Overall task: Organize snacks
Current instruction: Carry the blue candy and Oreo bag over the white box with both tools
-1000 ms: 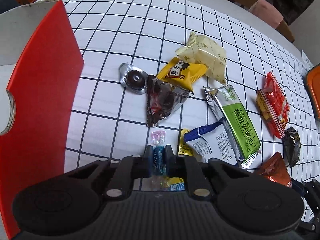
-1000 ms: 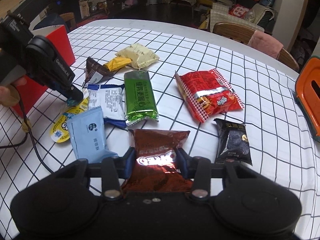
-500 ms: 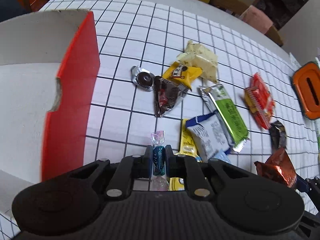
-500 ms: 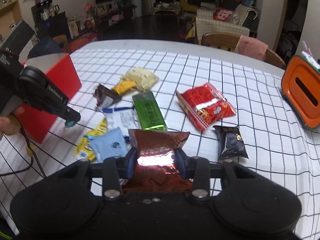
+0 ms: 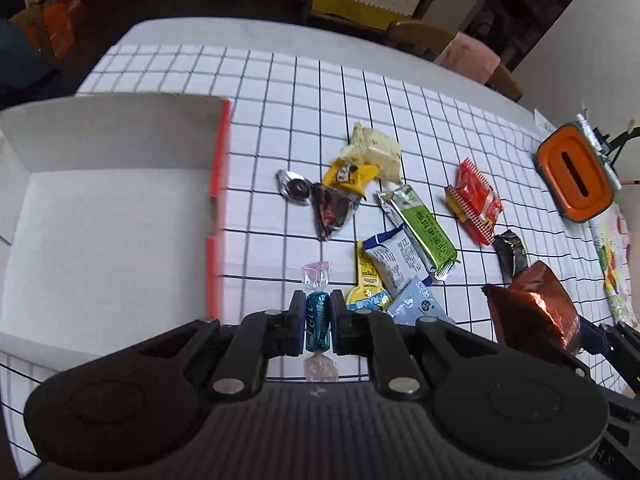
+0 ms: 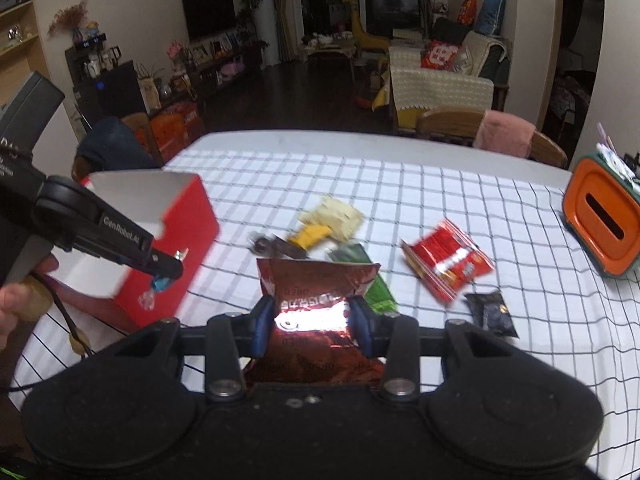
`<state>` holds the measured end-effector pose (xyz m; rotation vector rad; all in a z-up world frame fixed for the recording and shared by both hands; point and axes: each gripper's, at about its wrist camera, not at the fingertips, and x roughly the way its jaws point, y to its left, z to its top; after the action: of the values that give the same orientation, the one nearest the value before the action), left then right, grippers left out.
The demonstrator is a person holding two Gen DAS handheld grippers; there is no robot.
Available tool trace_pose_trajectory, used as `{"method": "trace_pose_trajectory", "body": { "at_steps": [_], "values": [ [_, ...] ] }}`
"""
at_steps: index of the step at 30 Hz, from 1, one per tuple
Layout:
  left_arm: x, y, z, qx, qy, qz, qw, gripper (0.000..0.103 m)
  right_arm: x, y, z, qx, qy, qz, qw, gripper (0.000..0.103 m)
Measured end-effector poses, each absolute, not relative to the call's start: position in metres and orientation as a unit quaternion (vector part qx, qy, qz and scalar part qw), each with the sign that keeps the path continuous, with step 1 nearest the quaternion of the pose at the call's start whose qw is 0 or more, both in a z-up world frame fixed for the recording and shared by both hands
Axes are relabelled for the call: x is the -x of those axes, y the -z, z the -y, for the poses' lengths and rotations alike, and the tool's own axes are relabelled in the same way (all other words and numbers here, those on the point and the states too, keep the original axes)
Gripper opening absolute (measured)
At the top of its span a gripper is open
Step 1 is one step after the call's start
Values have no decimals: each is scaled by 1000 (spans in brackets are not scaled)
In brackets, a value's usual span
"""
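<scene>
Left claw (image 5: 318, 322) pinches a glossy twist-wrapped candy (image 5: 317, 320); right claw (image 6: 312, 320) grips a crinkled foil packet (image 6: 316, 280).

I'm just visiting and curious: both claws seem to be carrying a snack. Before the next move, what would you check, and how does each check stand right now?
1. Left claw grips the blue candy: ok, pinched at its middle.
2. Right claw grips the brown packet: ok, held between both fingers.
3. Red box open with room inside: ok, its white interior looks empty.
4. Candy above the box: not ok, it hangs beside the red wall.
5. Two claws apart: ok, a gap shows in the right wrist view.
6. Packet sealed: cannot tell.
</scene>
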<state>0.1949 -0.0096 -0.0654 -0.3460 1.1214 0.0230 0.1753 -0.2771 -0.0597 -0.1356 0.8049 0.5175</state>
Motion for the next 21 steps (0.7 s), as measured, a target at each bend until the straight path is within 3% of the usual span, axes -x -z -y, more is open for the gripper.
{"method": "trace_pose_trajectory", "body": {
  "at_steps": [10, 21],
  "values": [
    [-169, 38, -56, 165, -20, -509, 844, 12, -163, 36, 206, 60, -278, -376, 882, 40],
    [-150, 44, -140, 160, -62, -506, 845, 12, -168, 49, 110, 92, -305, -381, 868, 40]
  ]
}}
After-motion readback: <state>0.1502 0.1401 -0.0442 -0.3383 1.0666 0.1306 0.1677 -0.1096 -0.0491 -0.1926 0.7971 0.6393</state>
